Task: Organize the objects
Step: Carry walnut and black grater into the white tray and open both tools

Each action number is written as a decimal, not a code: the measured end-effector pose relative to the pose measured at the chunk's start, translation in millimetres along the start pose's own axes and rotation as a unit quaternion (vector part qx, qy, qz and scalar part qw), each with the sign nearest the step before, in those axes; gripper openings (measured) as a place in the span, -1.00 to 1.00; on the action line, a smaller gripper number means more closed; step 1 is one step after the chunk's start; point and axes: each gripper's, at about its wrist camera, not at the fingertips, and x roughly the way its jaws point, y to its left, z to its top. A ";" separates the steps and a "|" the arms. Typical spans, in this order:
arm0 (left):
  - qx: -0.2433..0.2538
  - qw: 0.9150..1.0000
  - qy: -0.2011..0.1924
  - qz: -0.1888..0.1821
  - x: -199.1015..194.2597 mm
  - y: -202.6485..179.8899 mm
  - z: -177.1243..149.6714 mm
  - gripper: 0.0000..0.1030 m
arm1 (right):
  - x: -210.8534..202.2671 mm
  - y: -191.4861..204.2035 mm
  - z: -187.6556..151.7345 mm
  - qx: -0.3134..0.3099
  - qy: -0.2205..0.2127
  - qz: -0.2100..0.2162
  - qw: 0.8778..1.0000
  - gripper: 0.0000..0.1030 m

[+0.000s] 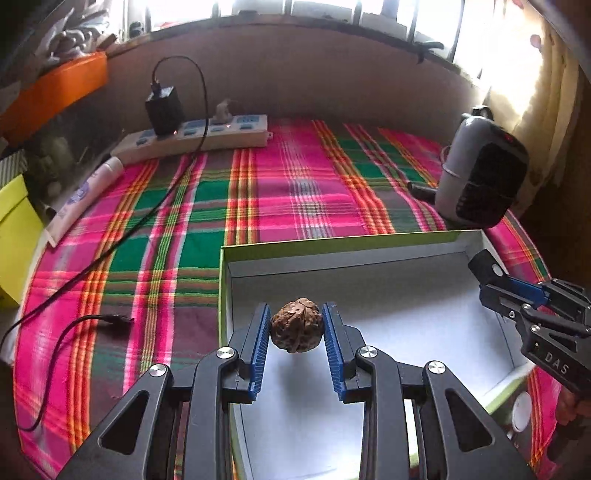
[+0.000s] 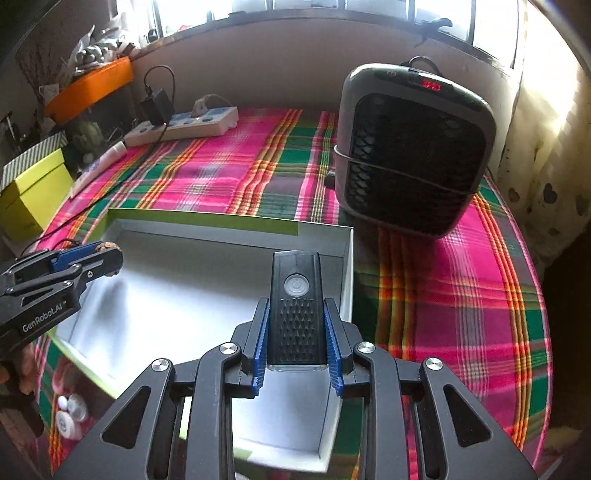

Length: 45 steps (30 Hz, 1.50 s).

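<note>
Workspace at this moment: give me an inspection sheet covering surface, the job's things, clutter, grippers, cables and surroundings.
Surface: plaid cloth in pink, green and orange covers the table.
Job's things: open box, white inside with green outer walls, nothing lying in it; walnut; black flashlight with a power button.
Clutter: fan heater, tube, small round white items beside the box.
Grippers: left gripper shut on the walnut above the box; right gripper shut on the flashlight at the box's right side.
Cables: power strip with black adapter; loose black cable on the cloth.
Surroundings: bright window, orange tray, yellow-green box.
</note>
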 end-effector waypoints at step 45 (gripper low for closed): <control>0.025 1.000 0.001 0.001 16.1 -13.6 9.4 -0.06 | 19.9 8.0 13.0 -0.001 0.011 0.017 1.000 -0.15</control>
